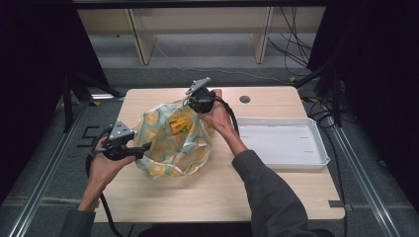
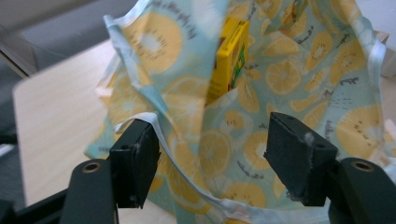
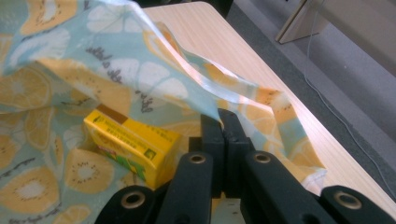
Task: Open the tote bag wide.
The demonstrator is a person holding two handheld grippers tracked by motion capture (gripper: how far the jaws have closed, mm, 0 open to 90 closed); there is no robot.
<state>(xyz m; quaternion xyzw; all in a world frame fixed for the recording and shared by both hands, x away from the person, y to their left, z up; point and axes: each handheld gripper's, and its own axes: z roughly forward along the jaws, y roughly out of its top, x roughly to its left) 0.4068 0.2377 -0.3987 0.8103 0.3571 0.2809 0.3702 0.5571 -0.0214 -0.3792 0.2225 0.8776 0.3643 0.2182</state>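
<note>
A cloth bag (image 1: pixel 170 148) printed with yellow citrus slices stands open on the wooden table (image 1: pixel 207 192). A yellow carton (image 1: pixel 178 123) sits inside it. My right gripper (image 1: pixel 188 102) is shut on the bag's far rim and holds that edge up; in the right gripper view the jaws (image 3: pixel 223 117) pinch the fabric (image 3: pixel 93 70) just above the carton (image 3: pixel 130 140). My left gripper (image 1: pixel 146 147) is at the bag's near left side. Its jaws (image 2: pixel 210 123) stand open around the bag (image 2: pixel 289 70), with the white hem draped against the left one and the carton (image 2: pixel 229 56) beyond.
A white tray (image 1: pixel 281 140) lies on the table to the right of the bag. A round cable hole (image 1: pixel 244 99) is near the far edge. Wooden shelf legs and cables stand on the floor beyond the table.
</note>
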